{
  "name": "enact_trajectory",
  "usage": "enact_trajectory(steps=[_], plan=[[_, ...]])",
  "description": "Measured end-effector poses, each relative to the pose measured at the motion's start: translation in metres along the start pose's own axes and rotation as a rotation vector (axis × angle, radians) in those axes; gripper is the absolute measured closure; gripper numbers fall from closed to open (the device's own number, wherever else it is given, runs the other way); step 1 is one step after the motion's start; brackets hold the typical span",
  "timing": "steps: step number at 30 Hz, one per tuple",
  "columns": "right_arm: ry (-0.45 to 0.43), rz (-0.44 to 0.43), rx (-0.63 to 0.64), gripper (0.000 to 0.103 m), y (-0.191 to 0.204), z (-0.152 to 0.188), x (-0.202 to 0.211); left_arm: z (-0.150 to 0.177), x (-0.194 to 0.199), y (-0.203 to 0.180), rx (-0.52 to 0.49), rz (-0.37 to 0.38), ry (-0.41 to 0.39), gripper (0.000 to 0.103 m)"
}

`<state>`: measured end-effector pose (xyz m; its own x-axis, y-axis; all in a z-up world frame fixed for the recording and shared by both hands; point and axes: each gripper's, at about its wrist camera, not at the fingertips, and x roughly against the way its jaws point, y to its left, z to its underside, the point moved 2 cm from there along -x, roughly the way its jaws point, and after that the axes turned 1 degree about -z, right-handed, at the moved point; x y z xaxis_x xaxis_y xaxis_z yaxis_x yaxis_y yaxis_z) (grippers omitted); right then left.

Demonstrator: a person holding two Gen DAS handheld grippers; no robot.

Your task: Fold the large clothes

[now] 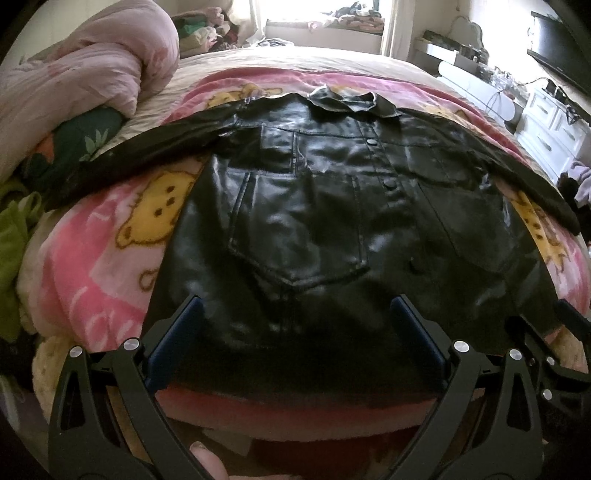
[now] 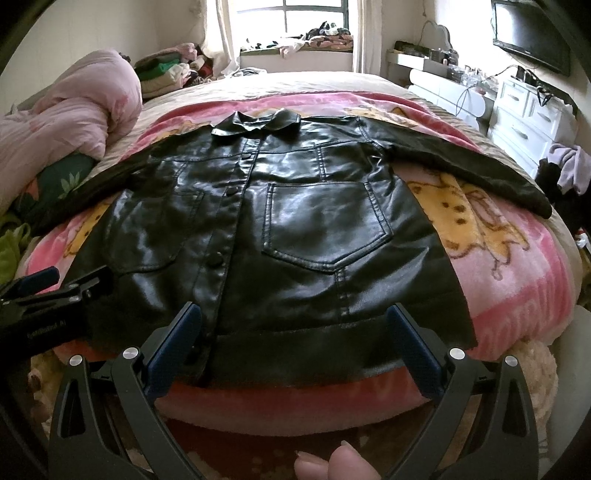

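Note:
A black leather jacket (image 1: 314, 192) (image 2: 288, 221) lies flat and buttoned on the bed, collar away from me, both sleeves spread out sideways. My left gripper (image 1: 295, 314) is open, its blue-padded fingers hovering over the jacket's lower left part near the hem. My right gripper (image 2: 295, 317) is open too, above the hem on the jacket's right half, just under the chest pocket. Neither holds any cloth. The left gripper (image 2: 44, 295) shows at the left edge of the right wrist view, and the right gripper (image 1: 554, 343) at the right edge of the left wrist view.
A pink cartoon blanket (image 1: 103, 258) (image 2: 517, 266) covers the bed under the jacket. A rolled pink quilt (image 1: 85, 74) (image 2: 62, 110) sits at the left. White drawers (image 2: 528, 114) and a wall television (image 2: 532, 33) stand to the right. Piled clothes (image 2: 170, 70) lie by the window.

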<state>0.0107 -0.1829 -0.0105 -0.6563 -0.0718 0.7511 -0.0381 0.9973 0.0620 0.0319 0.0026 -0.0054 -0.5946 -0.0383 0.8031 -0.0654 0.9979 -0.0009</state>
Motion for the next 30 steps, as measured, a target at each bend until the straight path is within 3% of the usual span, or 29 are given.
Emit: enact_trajectory(steps=[18,24,30], plan=[[-0.001,0.042,-0.053,0.004,-0.050,-0.083,-0.042,-0.083,-0.044,-0.039,-0.088,-0.052,-0.034,0.008],[0.025,0.028,-0.126,0.004,-0.074,-0.105,-0.064,-0.106,-0.063,-0.053,-0.118,-0.067,-0.049,0.008],[0.039,0.073,-0.215,0.004,-0.111,-0.126,-0.087,-0.128,-0.084,-0.073,-0.138,-0.071,-0.049,0.008]])
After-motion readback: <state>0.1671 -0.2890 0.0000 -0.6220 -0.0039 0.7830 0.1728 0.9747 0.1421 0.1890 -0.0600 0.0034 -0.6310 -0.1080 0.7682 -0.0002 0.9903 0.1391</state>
